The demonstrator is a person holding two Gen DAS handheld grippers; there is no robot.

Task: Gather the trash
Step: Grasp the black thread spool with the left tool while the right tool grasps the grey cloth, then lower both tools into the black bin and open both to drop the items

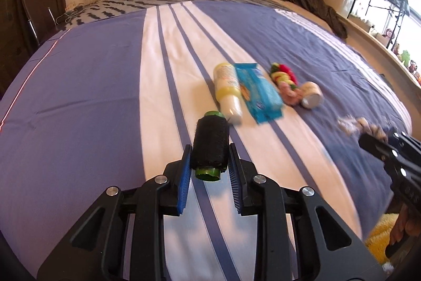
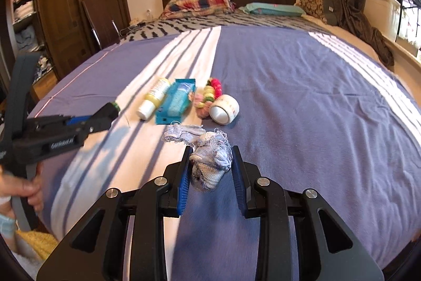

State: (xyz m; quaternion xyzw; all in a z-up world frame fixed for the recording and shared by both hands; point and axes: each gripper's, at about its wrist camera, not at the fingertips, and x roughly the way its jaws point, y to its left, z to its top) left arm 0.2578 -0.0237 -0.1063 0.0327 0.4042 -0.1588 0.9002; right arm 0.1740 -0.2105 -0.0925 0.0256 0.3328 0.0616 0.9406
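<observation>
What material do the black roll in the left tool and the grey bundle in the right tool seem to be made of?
Black roll: it looks like fuzzy, matte thread or fibre wound on a glossy green core, probably plastic; its edges look hairy. Grey bundle: woven cloth, perhaps burlap-like, matte, with loose threads at its frayed edges.

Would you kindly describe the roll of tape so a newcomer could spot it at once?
Start from the bed's purple cover and find the row of small items near its middle. The roll of tape lies at the row's right end, beside the colourful fabric ring. It alone is a pale hoop with an open white core.
</observation>
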